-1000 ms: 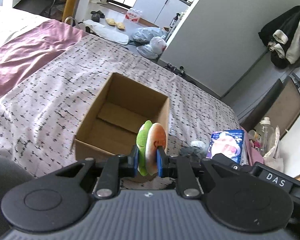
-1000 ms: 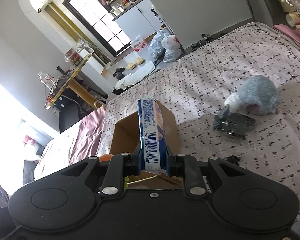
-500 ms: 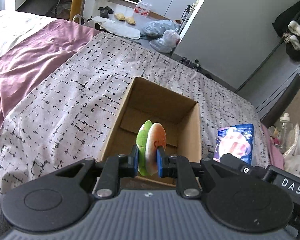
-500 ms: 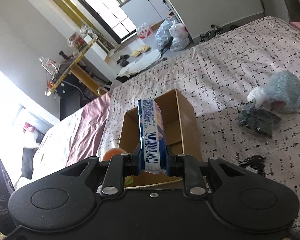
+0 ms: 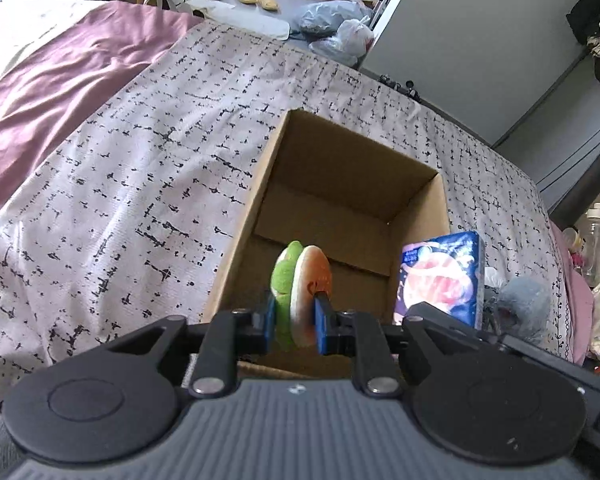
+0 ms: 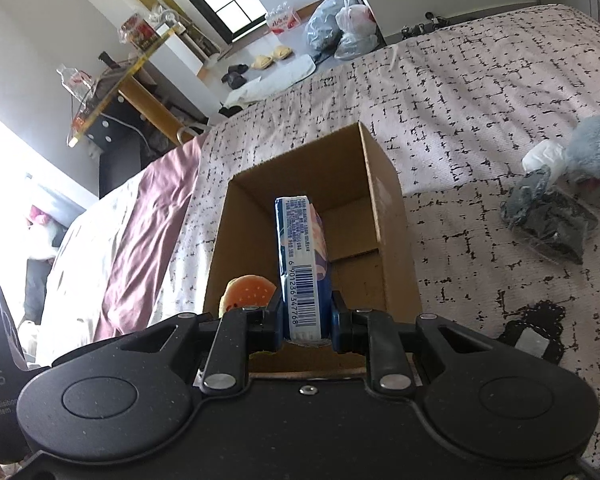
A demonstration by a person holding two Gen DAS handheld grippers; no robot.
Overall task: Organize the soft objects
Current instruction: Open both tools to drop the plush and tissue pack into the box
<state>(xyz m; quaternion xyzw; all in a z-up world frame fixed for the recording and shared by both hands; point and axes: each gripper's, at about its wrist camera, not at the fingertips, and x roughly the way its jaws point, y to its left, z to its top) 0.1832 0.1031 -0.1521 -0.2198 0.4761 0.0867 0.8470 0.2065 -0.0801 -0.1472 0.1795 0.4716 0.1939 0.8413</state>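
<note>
An open cardboard box (image 5: 416, 216) (image 6: 384, 184) rests on the patterned bedspread. My left gripper (image 5: 294, 316) is shut on a plush burger toy (image 5: 302, 280), green and orange, held over the near part of the box. My right gripper (image 6: 306, 316) is shut on a blue tissue pack (image 6: 302, 256), upright on its edge above the same box. In the left wrist view that tissue pack (image 5: 444, 276) hangs just right of the burger. The burger's orange bun (image 6: 246, 292) peeks in at the left of the right wrist view.
A fluffy grey-blue plush (image 6: 596, 152) (image 5: 524, 300) and a dark clear-wrapped bundle (image 6: 548, 220) lie on the bedspread right of the box, with a small black patch (image 6: 534, 336) nearer. A mauve blanket (image 5: 52, 80) covers the bed's left side. Bags (image 6: 340, 28) and slippers lie on the floor beyond.
Both grippers have moved forward and down over the box, which now looks larger and lies right beneath the burger and the tissue pack. Both grips are unchanged.
</note>
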